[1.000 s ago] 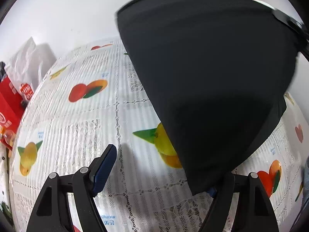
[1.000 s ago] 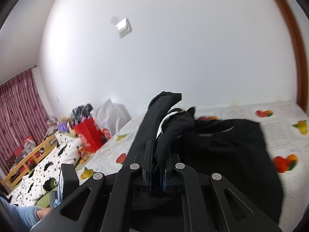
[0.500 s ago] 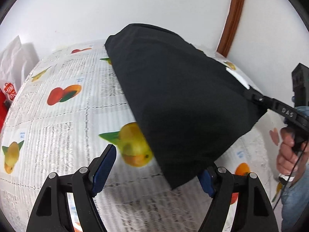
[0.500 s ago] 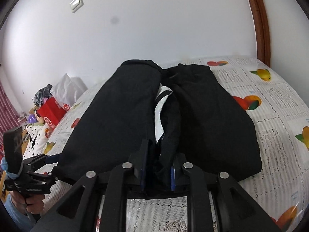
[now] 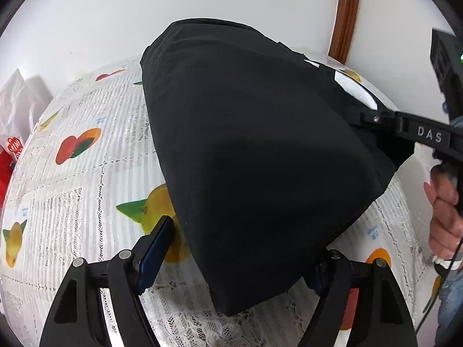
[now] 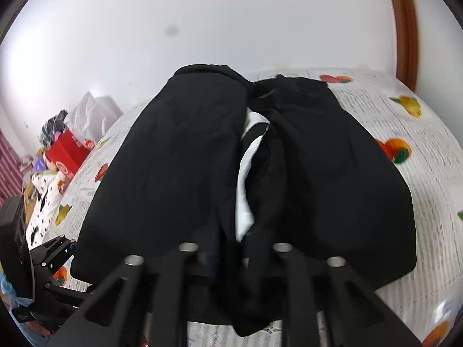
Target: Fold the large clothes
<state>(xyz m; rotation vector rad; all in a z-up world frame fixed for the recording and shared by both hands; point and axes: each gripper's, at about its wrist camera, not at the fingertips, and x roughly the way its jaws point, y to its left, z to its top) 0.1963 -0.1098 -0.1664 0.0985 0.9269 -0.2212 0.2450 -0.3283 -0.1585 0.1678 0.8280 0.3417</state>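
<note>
A large black garment (image 5: pixel 260 159) with a white patch lies folded on the fruit-print tablecloth (image 5: pixel 81 196). In the left wrist view my left gripper (image 5: pixel 240 263) is open, its fingers wide apart around the garment's near corner, which lies between them unpinched. My right gripper (image 5: pixel 376 118) shows at the right, clamped on the garment's far edge. In the right wrist view the garment (image 6: pixel 179 167) spreads ahead in two black halves with a white strip between. My right gripper (image 6: pixel 231 257) is shut on the bunched near edge.
A red bag (image 6: pixel 66 153) and white plastic bags (image 6: pixel 92 112) sit at the table's left end. A black-and-white spotted cloth (image 6: pixel 43 199) lies beyond. A white wall and a brown door frame (image 5: pixel 345 14) stand behind the table.
The right gripper has lowered the garment from held high down onto the table. The left gripper moved forward and the corner now lies between its open fingers.
</note>
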